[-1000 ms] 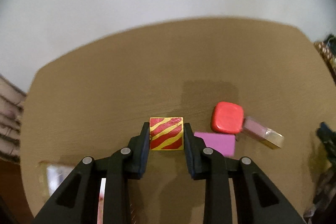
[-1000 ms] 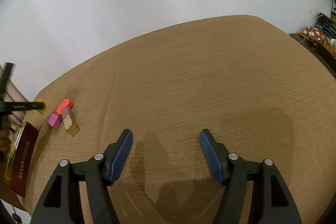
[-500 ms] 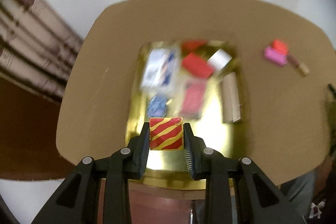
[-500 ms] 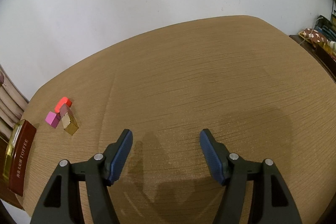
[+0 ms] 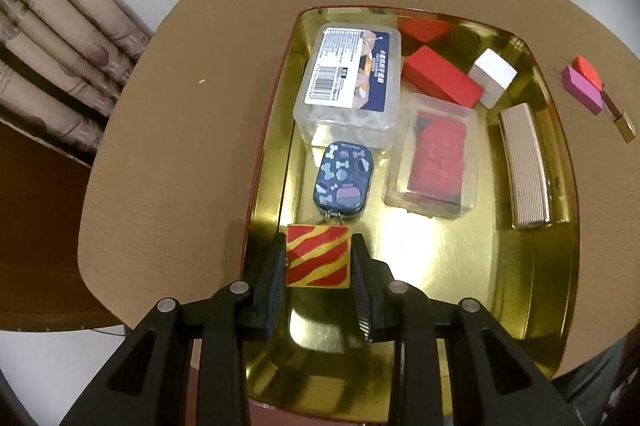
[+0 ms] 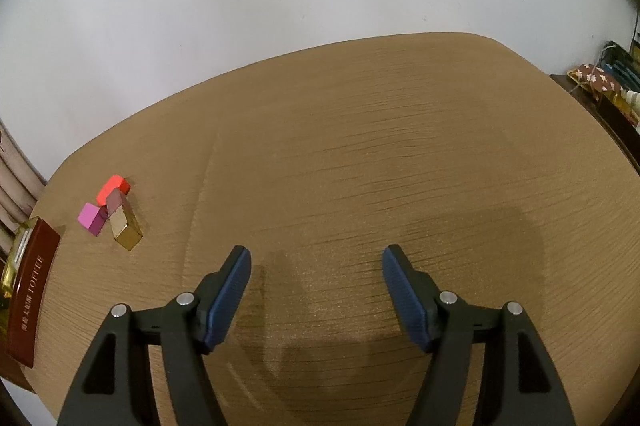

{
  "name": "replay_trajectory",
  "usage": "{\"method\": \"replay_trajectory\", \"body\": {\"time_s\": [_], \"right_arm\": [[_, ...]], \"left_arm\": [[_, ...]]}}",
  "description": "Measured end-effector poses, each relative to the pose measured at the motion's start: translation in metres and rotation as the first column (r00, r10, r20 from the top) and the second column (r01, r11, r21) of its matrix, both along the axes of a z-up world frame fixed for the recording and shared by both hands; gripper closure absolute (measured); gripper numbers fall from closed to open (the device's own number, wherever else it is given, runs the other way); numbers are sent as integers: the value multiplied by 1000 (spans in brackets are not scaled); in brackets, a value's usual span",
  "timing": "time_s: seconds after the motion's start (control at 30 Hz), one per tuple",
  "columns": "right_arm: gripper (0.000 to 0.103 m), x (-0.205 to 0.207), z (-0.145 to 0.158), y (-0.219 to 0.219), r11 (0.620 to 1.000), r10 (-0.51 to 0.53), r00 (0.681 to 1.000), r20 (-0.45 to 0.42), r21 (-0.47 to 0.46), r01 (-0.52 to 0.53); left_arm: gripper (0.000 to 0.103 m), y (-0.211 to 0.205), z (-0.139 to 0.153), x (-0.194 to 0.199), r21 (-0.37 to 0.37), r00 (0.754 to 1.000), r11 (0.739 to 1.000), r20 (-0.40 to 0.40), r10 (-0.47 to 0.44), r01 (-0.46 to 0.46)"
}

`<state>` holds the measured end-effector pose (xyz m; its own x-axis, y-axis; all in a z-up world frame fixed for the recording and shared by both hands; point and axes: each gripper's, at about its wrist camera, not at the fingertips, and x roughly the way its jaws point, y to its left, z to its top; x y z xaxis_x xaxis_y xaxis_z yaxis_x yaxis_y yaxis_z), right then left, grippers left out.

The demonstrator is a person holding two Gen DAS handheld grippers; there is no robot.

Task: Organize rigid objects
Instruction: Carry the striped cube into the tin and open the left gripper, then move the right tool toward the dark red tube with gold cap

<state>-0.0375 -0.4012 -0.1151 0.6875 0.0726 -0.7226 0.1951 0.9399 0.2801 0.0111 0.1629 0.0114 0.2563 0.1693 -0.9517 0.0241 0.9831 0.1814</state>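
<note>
1. Since a second ago, our left gripper (image 5: 319, 260) has carried the red-and-yellow striped block (image 5: 319, 256) away from the bare table and the small cluster of blocks, and it now hangs over the near left part of the gold tray (image 5: 532, 290), pointing steeply down.
2. The jaws are clamped on the block's two sides; it sits just short of the blue patterned tin (image 5: 344, 178) and we cannot tell whether it touches the tray floor yet.
3. We judge this as the delivery step almost done: what remains is to lower the block and let go on the open gold patch near the tin.
4. The tray already holds a clear labelled box (image 5: 352, 78), a clear case with a red item (image 5: 436, 158), a red block (image 5: 440, 76), a white block (image 5: 492, 76) and a ribbed silver case (image 5: 524, 166).
5. Still out on the table (image 6: 360, 154) lie a pink block (image 6: 91, 217), an orange-red block (image 6: 114, 186) and a gold-ended lipstick (image 6: 124, 226), all touching or nearly so, near the tray's right rim; these look like the next pickups.
6. Our right gripper (image 6: 316, 290) has not shifted: it hovers over bare wood with its jaws apart and nothing between them.
7. Beyond the tan wood-grain tabletop is a plain white wall; patterned curtains (image 5: 60, 38) hang at the left, and cluttered shelves (image 6: 612, 86) sit at the far right.
</note>
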Motion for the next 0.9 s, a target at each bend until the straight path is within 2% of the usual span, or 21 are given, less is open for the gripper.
{"method": "replay_trajectory", "body": {"time_s": [0.13, 0.23, 0.3, 0.37, 0.47, 0.53, 0.6, 0.7, 0.73, 0.8, 0.83, 0.9], "right_arm": [[32, 2, -1, 7, 1000, 2, 1000, -4, -9, -2], [31, 4, -2, 10, 1000, 4, 1000, -7, -15, -4], [31, 6, -2, 12, 1000, 5, 1000, -9, -20, -5], [29, 6, -1, 9, 1000, 6, 1000, -14, -28, -7], [25, 10, -2, 16, 998, 17, 999, -28, -57, -18], [23, 12, -2, 23, 995, 30, 999, -42, -91, -34], [22, 14, -1, 27, 992, 45, 998, -50, -115, -50], [22, 14, 7, 41, 982, 158, 987, -18, -106, -159], [22, 13, 13, 51, 971, 208, 978, -3, -116, -207], [22, 14, 26, 72, 941, 313, 949, 26, -141, -307], [22, 17, 35, 87, 915, 381, 924, 41, -162, -370], [24, 24, 44, 106, 876, 463, 886, 42, -174, -449]], "left_arm": [[70, -2, 0, -3, -3, 1000, 1000, 26, -14, 14], [68, -3, 10, -14, -13, 997, 1000, 76, -13, 14], [57, -5, 21, -22, -14, 993, 1000, 117, -5, 7], [46, -7, 36, -36, -22, 982, 1000, 188, 5, -1], [31, -18, 61, -61, 20, 955, 1000, 298, 1, -7], [31, -26, 71, -77, 22, 940, 1000, 340, -5, -2], [31, -33, 82, -98, -11, 928, 1000, 372, 2, 2], [28, -37, 90, -130, -118, 916, 993, 398, 44, 3], [23, -39, 89, -140, -149, 917, 989, 396, 54, 6], [20, -44, 84, -157, -184, 918, 983, 391, 65, 9], [20, -49, 80, -167, -188, 919, 982, 389, 64, 11], [20, -60, 70, -185, -166, 918, 986, 391, 67, -2]]}}
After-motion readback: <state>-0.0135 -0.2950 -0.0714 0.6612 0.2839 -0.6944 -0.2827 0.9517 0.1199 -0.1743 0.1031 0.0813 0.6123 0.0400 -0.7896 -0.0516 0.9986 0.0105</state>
